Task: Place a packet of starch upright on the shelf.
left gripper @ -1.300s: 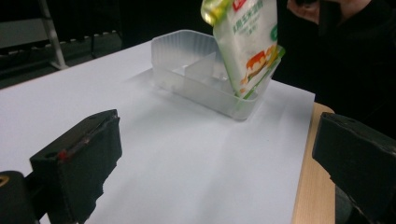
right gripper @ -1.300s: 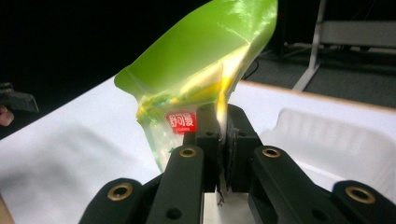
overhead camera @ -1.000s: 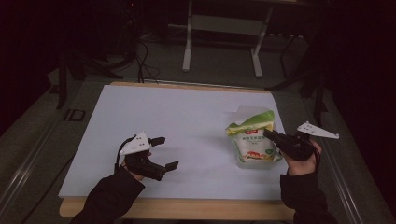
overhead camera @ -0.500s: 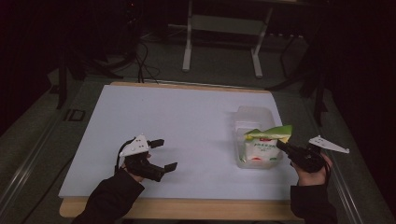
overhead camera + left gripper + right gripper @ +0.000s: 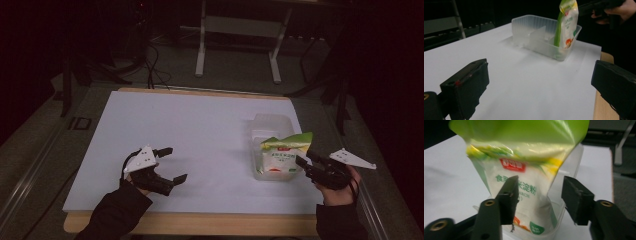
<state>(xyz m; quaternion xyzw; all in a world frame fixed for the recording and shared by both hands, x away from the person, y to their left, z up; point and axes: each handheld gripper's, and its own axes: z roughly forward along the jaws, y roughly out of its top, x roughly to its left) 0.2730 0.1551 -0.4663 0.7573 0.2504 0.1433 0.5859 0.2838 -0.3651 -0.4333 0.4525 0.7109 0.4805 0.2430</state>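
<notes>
A green and white starch bag (image 5: pixel 282 155) stands upright in the near compartment of a clear plastic container (image 5: pixel 272 120) at the table's right. My right gripper (image 5: pixel 304 159) is just right of the bag, open, its jaws apart and level with the bag's side. In the right gripper view the bag (image 5: pixel 524 165) rises close in front of that open gripper (image 5: pixel 540 187). My left gripper (image 5: pixel 175 163) rests open on the white table top at the near left, with nothing in it. The left gripper view has its wide-open gripper (image 5: pixel 541 85) facing the container (image 5: pixel 529 27) and bag (image 5: pixel 567 25).
The white table top (image 5: pixel 200 125) stretches between the grippers, with a wooden edge (image 5: pixel 210 224) at the front. The container's far compartment holds nothing. A metal frame (image 5: pixel 240 45) and cables (image 5: pixel 150 65) stand on the dark floor beyond the table.
The bag has come down and toward the person into the container's near compartment. My right gripper has let go of it and drawn back a little. The left gripper has stayed put.
</notes>
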